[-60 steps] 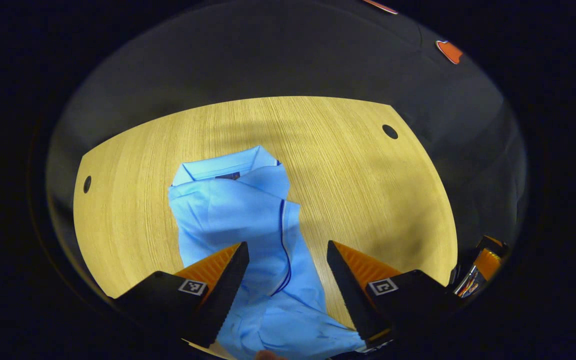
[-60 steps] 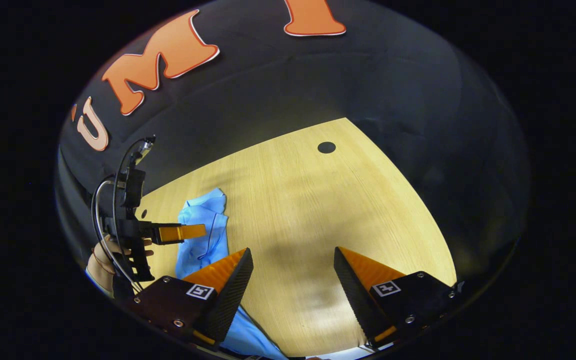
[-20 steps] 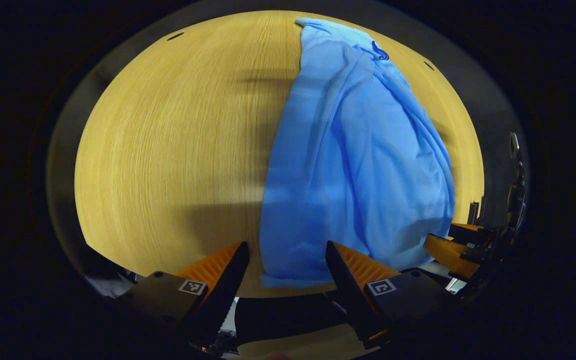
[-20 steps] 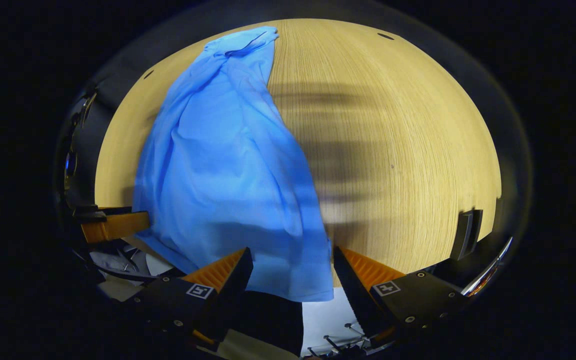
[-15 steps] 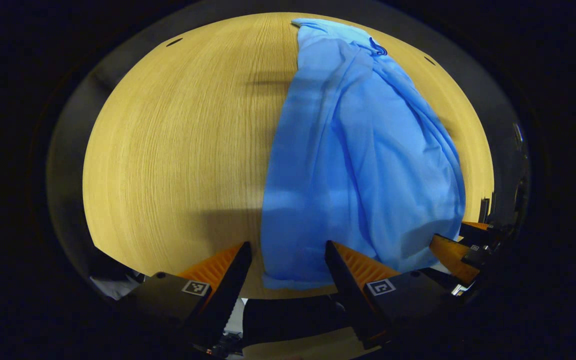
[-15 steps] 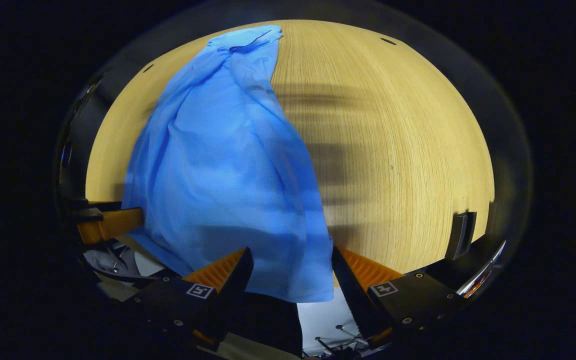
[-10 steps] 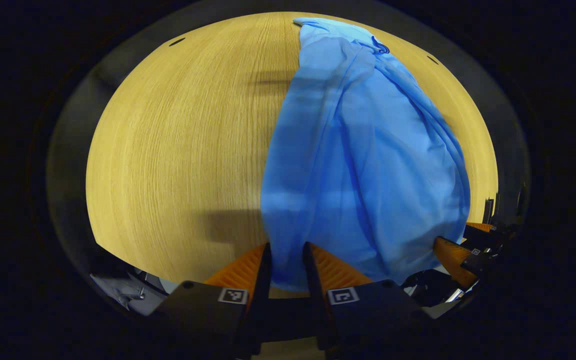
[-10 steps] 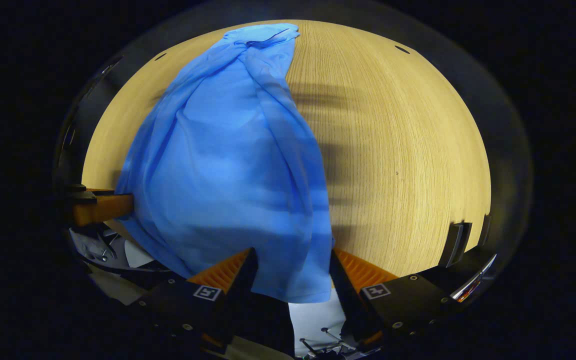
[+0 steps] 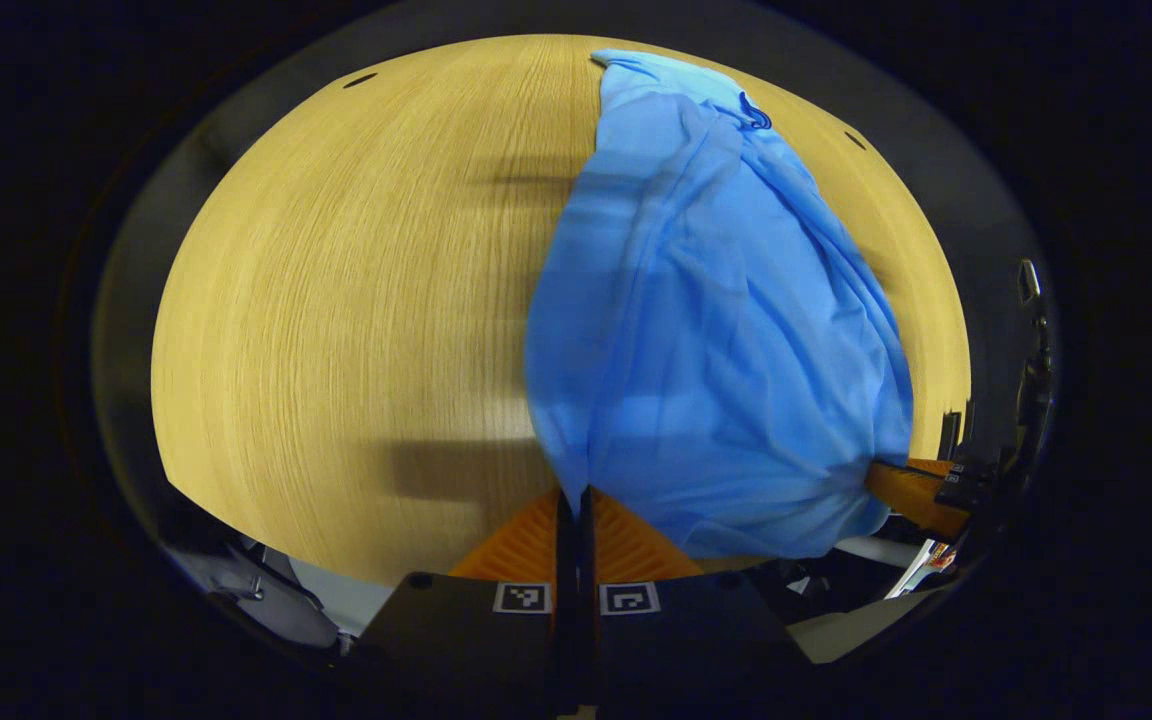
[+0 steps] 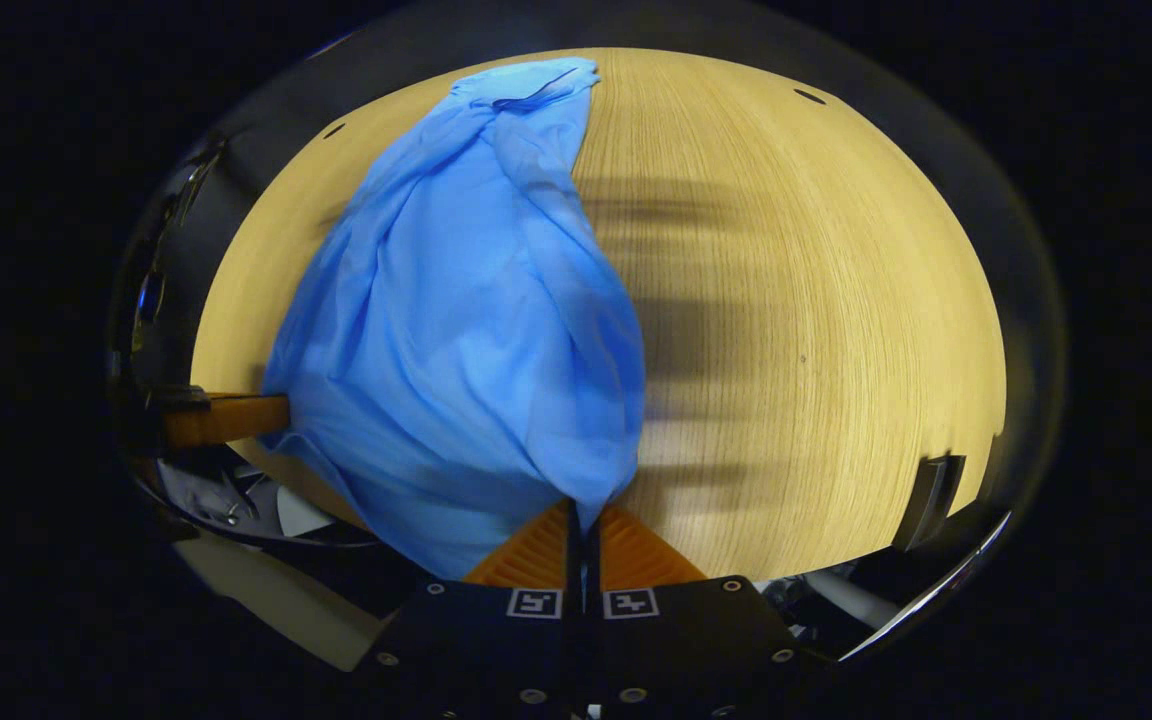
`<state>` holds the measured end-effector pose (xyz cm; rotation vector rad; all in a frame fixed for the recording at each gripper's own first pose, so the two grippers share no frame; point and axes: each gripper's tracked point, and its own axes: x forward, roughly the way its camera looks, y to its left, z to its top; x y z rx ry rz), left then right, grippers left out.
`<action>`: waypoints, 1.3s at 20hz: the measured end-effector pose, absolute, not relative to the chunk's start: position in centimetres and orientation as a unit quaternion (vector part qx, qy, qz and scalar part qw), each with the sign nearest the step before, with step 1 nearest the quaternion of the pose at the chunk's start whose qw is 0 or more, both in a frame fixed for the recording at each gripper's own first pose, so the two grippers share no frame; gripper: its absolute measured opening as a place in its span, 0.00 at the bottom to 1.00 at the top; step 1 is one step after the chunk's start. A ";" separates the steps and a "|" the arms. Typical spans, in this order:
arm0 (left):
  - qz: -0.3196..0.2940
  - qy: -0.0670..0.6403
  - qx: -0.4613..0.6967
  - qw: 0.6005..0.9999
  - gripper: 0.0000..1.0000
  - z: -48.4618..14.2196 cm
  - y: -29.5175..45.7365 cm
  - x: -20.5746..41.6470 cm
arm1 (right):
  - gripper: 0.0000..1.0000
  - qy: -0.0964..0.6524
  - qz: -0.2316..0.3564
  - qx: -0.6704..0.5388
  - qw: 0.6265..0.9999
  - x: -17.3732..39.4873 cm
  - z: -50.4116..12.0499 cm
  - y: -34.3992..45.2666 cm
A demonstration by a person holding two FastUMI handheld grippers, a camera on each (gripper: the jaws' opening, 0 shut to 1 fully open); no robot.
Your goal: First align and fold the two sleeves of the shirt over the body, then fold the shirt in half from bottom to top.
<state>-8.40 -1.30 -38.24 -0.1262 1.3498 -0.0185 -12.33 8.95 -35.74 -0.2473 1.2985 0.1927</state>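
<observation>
Hem corners pinched: left tool (image 9: pixel 573 500) clamped on blue shirt (image 9: pixel 706 330) at its near left bottom corner, right tool (image 10: pixel 584 520) clamped on the right corner. Shirt lies lengthwise on tabletop (image 9: pixel 336 300), collar far; grip likely set for bottom-to-top fold.

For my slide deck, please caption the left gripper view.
Left gripper shut on the blue shirt's near hem corner, above the wooden table.
</observation>
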 end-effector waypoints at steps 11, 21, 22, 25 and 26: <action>-0.025 0.551 -0.026 0.833 0.04 -33.8 -1.2 0.6 | 0.00 0.525 0.118 -0.167 0.826 -2.8 -30.3 10.4; -0.023 0.492 -0.045 0.869 0.04 -28.5 -1.1 11.6 | 0.01 0.441 0.117 -0.180 0.872 8.7 -23.9 13.5; -0.022 0.488 -0.043 0.872 0.04 -28.2 -1.0 12.6 | 0.00 0.436 0.117 -0.179 0.874 9.7 -23.5 13.8; -0.026 0.483 -0.038 0.874 0.04 -27.5 -0.9 15.7 | 0.01 0.435 0.117 -0.169 0.877 12.0 -23.1 14.8; -0.028 0.481 -0.035 0.875 0.04 -27.2 -0.8 16.7 | 0.01 0.433 0.117 -0.170 0.878 13.1 -22.9 15.2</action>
